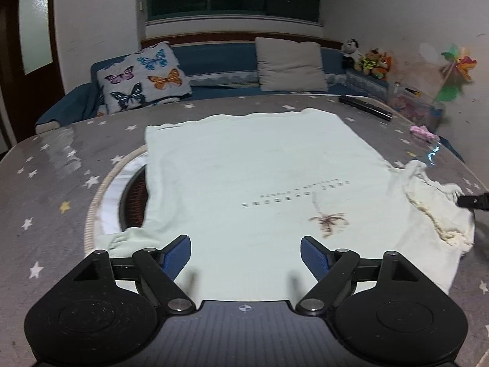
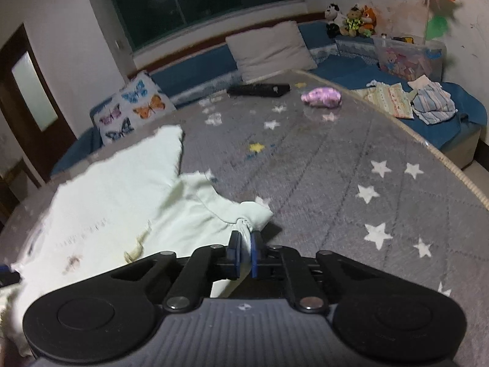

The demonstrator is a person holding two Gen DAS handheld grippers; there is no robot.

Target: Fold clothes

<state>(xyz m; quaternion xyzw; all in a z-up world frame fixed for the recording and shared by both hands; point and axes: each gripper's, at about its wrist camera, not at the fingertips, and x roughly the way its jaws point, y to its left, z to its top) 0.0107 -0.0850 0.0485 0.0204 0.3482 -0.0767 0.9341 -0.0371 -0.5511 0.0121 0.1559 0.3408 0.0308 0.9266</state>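
A pale green T-shirt (image 1: 244,168) lies spread flat on the grey star-patterned table cover (image 1: 55,189), print side up, with small lettering and a brown palm motif. My left gripper (image 1: 246,252) hovers over the shirt's near edge, open wide, nothing between its blue pads. One sleeve lies bunched at the right (image 1: 434,211). In the right wrist view the same shirt (image 2: 116,189) fills the lower left. My right gripper (image 2: 245,249) is shut on the sleeve's edge (image 2: 244,224), the cloth pinched between its blue pads. The right gripper's tip (image 1: 472,200) shows at the left wrist view's right edge.
A black bar-shaped object (image 2: 259,89) and a pink cloth bundle (image 2: 322,97) lie at the table's far side. Behind stands a blue bench with a butterfly cushion (image 1: 142,76), a grey cushion (image 1: 290,62), plush toys (image 2: 351,20) and loose clothes (image 2: 428,101). A round opening (image 1: 134,202) shows under the shirt's left edge.
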